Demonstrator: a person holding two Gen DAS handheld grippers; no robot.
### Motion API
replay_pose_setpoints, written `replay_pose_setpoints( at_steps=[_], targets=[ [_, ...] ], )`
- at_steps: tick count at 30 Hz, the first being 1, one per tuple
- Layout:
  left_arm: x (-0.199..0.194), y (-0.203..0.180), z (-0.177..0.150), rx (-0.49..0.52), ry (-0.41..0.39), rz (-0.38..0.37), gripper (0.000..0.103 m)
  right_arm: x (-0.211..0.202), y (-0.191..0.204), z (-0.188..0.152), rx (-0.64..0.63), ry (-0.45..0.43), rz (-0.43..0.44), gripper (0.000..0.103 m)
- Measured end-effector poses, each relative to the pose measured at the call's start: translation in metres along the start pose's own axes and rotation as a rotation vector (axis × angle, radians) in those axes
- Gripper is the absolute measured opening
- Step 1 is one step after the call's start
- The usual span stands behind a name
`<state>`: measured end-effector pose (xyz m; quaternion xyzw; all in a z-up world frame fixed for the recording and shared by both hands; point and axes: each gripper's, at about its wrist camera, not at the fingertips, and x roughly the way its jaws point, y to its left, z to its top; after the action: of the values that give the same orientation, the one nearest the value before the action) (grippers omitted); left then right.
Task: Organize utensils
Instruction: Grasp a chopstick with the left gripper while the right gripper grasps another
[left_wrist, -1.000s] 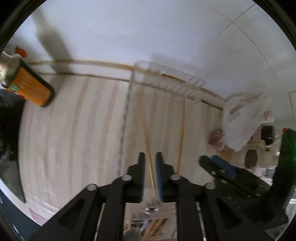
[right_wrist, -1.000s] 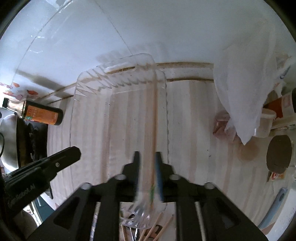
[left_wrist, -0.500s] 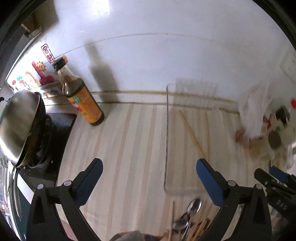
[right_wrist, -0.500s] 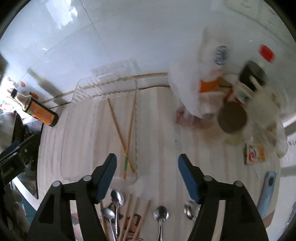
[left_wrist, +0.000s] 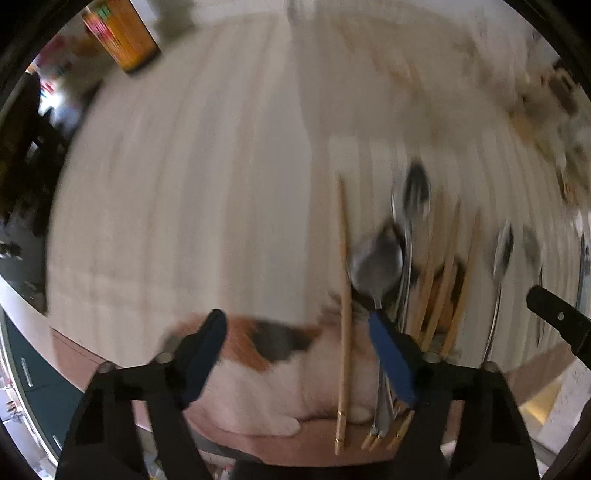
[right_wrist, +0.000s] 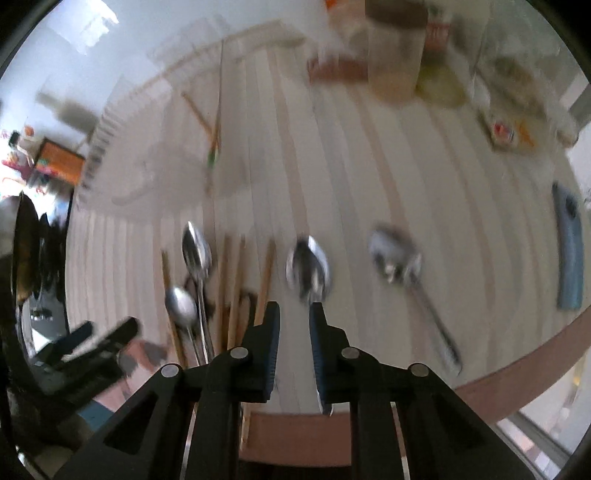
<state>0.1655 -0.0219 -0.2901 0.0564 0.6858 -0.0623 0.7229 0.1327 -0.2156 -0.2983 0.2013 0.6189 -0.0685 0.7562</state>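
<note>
Coming back to the pile | two chopsticks (right_wrist: 213, 129) now lie in the clear tray (right_wrist: 110, 122) | left gripper (left_wrist: 295, 354) closing around one chopstick (left_wrist: 344, 295), not pinching | right gripper (right_wrist: 294, 325) closing, nearly shut, empty, above spoon (right_wrist: 308, 269).

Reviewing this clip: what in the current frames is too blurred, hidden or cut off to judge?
- Right wrist view: whether the right gripper touches the spoon between its fingers; motion blur smears both.
- Right wrist view: the clear tray outline; transparent and blurred.
- Left wrist view: lower ends of the spoons and chopsticks; the left gripper finger covers them.
- Left wrist view: the cat; cut off by table edge and fingers.
</note>
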Motion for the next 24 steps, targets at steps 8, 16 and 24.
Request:
replay_pose_setpoints(
  at_steps=[8,16,24],
  targets=[
    [0.018,-0.021,-0.019,0.063,0.013,0.002,0.005,0.044,0.009,-0.031,0.003,0.117,0.018,0.019],
    [0.016,-0.004,-0.033,0.023,0.018,0.019,0.004,0.063,0.034,-0.043,-0.031,0.122,0.032,0.022],
    [0.013,0.017,-0.046,-0.002,0.021,0.010,0.004,0.061,0.050,-0.043,-0.174,0.140,-0.123,0.007]
  ],
)
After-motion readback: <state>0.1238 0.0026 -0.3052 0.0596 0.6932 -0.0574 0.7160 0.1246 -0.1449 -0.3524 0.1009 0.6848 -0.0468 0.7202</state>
